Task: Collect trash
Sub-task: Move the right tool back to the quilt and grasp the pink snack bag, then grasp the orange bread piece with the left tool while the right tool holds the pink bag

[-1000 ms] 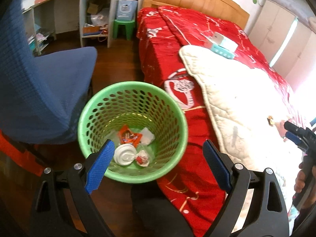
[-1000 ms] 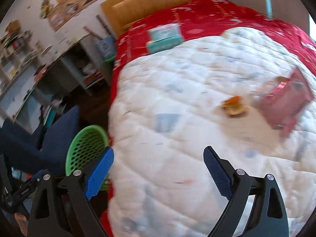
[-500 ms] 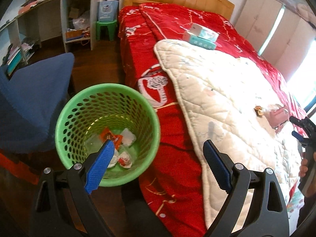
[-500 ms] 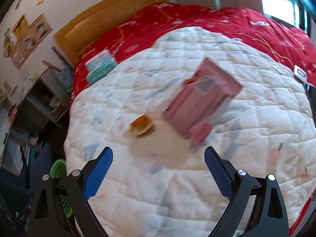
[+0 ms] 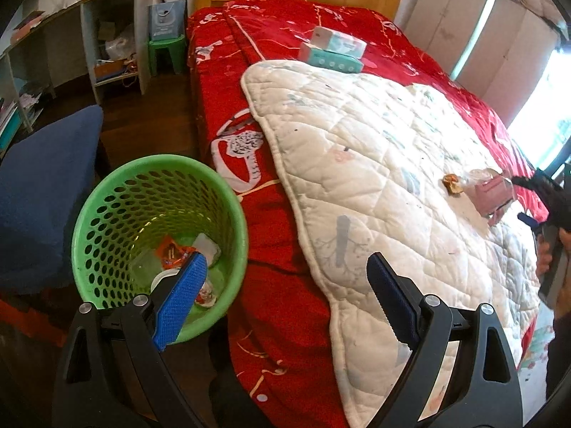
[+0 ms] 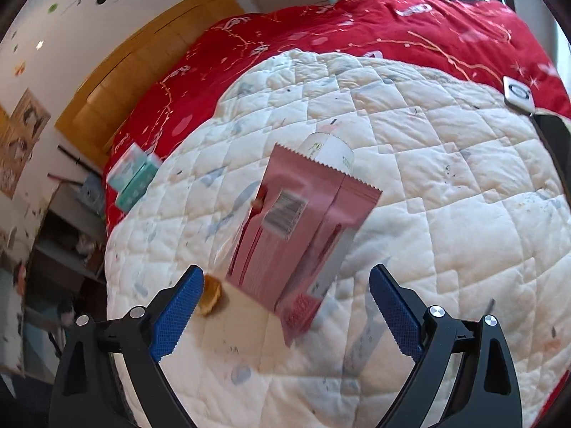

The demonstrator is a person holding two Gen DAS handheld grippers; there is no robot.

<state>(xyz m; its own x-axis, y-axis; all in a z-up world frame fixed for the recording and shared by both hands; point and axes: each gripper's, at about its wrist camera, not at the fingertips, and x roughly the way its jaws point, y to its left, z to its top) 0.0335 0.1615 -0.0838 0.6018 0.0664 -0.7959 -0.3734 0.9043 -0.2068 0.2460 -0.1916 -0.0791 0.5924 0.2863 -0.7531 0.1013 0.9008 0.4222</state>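
The right gripper (image 6: 282,306) stands with its blue pads wide apart and nothing clamped between them, hovering over the white quilt (image 6: 446,214). Just ahead of its fingers lies a pink wrapper (image 6: 307,221), barcode side up, its far end overlapping a white cylindrical item (image 6: 330,149) that is too blurred to name. Beside the left finger, on the quilt, sits a small orange-brown scrap (image 6: 210,294). Only this view shows a small white tag-like device (image 6: 519,94) on the red bedspread (image 6: 357,25) near the right edge.

The left gripper (image 5: 285,299) is likewise spread open and empty, aimed down at the edge of the bed. Its left finger overlaps the green basket (image 5: 107,199) standing on the floor just beside the bed. Inside the basket, seen only from this camera, are an orange wrapper (image 5: 171,251), a white crumpled piece (image 5: 207,246) and a white lid-like disc partly hidden by the finger. This view also takes in a blue chair (image 5: 43,185) left of the basket, stacked teal tissue boxes (image 5: 333,51) at the head of the quilt, and, far right, the other gripper above the pink wrapper (image 5: 494,194), with the person's hand (image 5: 546,256) on its grip.
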